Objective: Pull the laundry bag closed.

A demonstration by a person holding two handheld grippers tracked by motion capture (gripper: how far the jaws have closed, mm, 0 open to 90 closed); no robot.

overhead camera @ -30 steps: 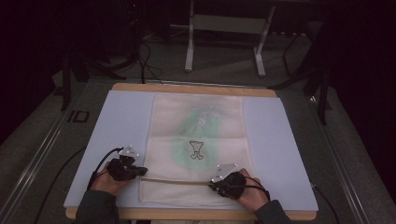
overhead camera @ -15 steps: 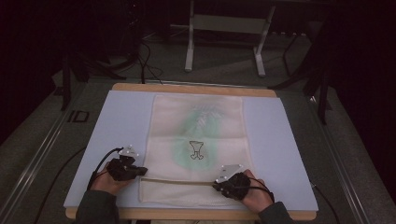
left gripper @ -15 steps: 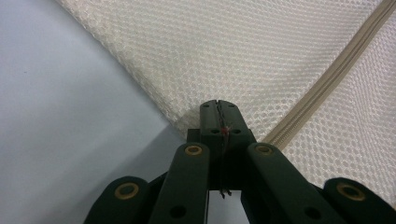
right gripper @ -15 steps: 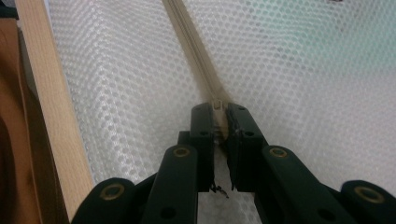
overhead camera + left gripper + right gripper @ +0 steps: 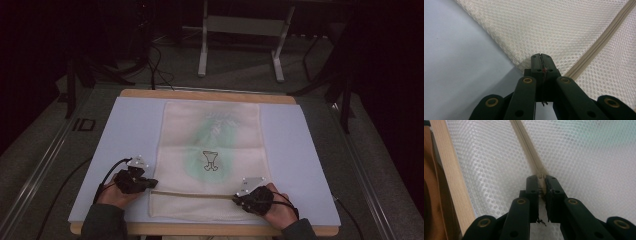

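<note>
While the high view gives the whole layout, the two gripper views are where you actually see what the claws are doing. From above, a cream mesh bag (image 5: 210, 160) lies flat down the middle of a pale blue mat (image 5: 125, 140) on a wooden table (image 5: 200, 94), with a green patch showing through the mesh and a small dark emblem (image 5: 210, 161) about halfway down. A beige zipper (image 5: 192, 194) runs straight across the bag near the edge closest to the person. The left gripper (image 5: 152, 183) sits at the zipper's left end and the right gripper (image 5: 236, 198) at its right end, each held in a hand (image 5: 116, 192).

From up there you can't really tell how the jaws stand. The left gripper view sorts that out: the left gripper (image 5: 540, 57) has its jaws pressed together right at the bag's left edge, where mesh meets mat, beside the zipper's end. Whether it's pinching fabric or just clenched on top of it, I can't tell.

The right gripper view is clearer. The right gripper (image 5: 541, 178) has its jaws clamped on the zipper (image 5: 529, 145), with the beige tape squeezed between the tips. That view also catches the table's wooden edge (image 5: 454, 182) running alongside the mesh.
</note>
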